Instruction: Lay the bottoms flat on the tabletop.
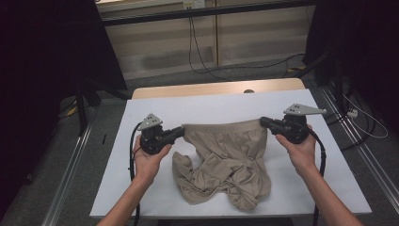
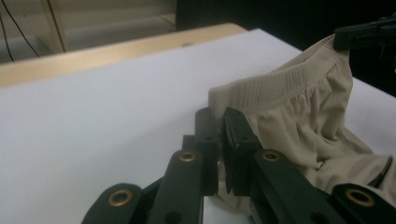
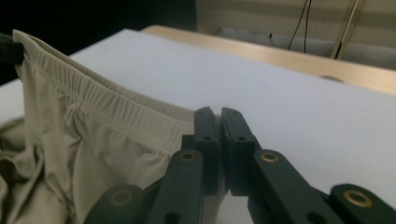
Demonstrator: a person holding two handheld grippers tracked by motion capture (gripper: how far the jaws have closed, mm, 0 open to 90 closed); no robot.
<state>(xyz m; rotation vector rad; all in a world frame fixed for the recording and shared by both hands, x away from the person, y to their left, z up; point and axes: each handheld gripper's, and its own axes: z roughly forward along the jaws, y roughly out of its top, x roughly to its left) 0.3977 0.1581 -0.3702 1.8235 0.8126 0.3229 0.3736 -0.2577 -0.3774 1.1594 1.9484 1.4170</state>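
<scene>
We hold beige shorts (image 1: 226,160) by the waistband (image 1: 221,125), left jaws (image 1: 181,131) and right jaws (image 1: 261,122) each clamped on one end, so its long axis stretches between them across the desk (image 1: 155,106), legs slumped toward the near edge.

No text, label, brand, number or sign can be read anywhere in these views, whether on the beige shorts (image 1: 226,160), on the white table cover (image 1: 211,106) or on the wall panels at twelve o'clock.
</scene>
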